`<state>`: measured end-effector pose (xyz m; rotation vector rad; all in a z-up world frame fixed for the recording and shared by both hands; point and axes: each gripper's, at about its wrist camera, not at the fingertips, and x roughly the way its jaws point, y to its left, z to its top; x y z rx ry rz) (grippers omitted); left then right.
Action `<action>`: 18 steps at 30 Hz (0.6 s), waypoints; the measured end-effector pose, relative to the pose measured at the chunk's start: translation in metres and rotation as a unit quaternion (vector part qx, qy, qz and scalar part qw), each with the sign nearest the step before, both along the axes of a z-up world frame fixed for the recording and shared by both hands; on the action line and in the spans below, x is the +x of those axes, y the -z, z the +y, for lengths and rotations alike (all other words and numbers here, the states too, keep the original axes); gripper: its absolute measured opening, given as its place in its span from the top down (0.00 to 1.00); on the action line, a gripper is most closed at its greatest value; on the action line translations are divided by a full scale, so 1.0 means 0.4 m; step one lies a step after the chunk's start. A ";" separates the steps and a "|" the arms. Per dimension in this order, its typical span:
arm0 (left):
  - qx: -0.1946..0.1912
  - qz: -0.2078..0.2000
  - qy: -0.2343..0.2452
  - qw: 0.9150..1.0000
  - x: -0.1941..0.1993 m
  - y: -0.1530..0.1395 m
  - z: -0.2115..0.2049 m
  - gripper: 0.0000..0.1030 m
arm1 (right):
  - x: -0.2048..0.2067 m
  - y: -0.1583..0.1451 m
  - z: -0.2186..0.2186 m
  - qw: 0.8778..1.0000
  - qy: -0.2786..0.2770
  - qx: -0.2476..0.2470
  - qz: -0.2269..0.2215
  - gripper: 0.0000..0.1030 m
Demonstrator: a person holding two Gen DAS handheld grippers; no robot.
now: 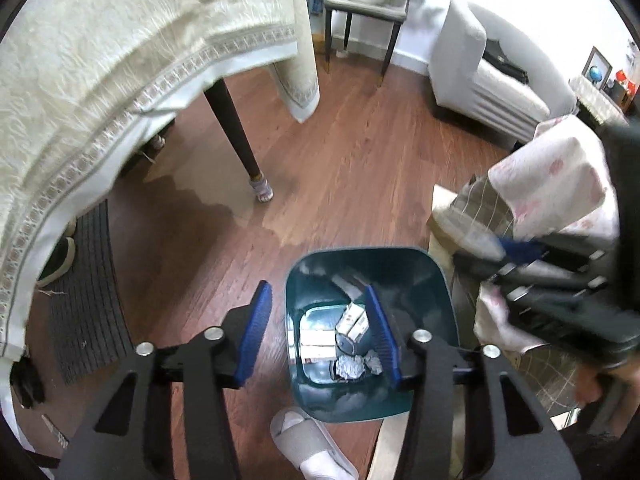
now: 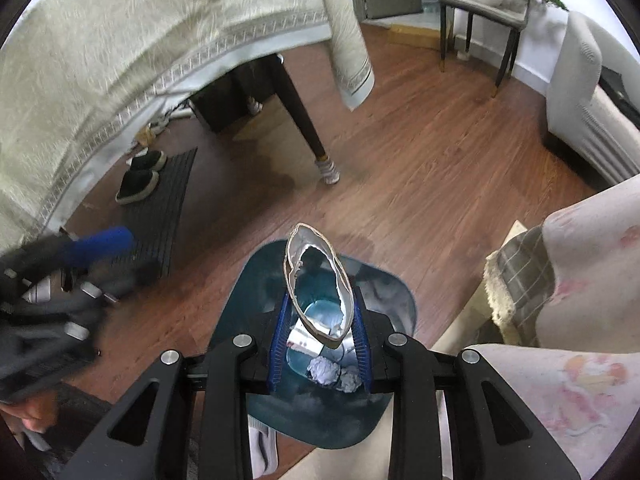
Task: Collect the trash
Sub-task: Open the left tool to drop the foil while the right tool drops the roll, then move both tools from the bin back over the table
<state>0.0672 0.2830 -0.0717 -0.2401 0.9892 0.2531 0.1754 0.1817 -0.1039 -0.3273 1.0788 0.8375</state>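
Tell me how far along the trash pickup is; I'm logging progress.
Done: the teal bin already holds crumpled foil and small cartons. In hand: the right tool grips a torn wrapper above the bin. Left: releasing it; the left tool is open, holding nothing.

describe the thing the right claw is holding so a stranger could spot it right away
Find the teal trash bin on the wood floor beside the draped table. Directly above its opening, the right claw is shut on a torn paper cup, squashed flat into an oval. Unlike the crumpled foil balls and small cartons lying inside the bin, it is hollow, white inside with a brownish, ragged rim.
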 end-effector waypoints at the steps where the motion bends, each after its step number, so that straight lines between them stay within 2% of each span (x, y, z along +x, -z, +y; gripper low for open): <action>1: -0.001 -0.006 -0.001 1.000 -0.003 -0.011 0.001 0.55 | -0.003 0.016 0.006 1.000 -0.002 -0.006 0.003 0.71; 3: -0.004 -0.015 -0.001 1.000 -0.010 -0.030 0.001 0.59 | -0.006 0.043 0.012 1.000 -0.006 -0.017 0.011 0.71; 9: -0.008 -0.046 -0.003 0.999 -0.021 -0.087 -0.001 0.59 | -0.028 0.124 0.031 0.998 -0.027 -0.054 0.026 0.67; 11: -0.009 -0.054 -0.005 0.998 -0.022 -0.102 0.001 0.59 | -0.034 0.141 0.035 0.997 -0.031 -0.072 0.026 0.44; 18: -0.005 -0.078 -0.006 0.997 -0.029 -0.155 -0.006 0.59 | -0.049 0.148 0.027 0.996 -0.039 -0.081 0.025 0.43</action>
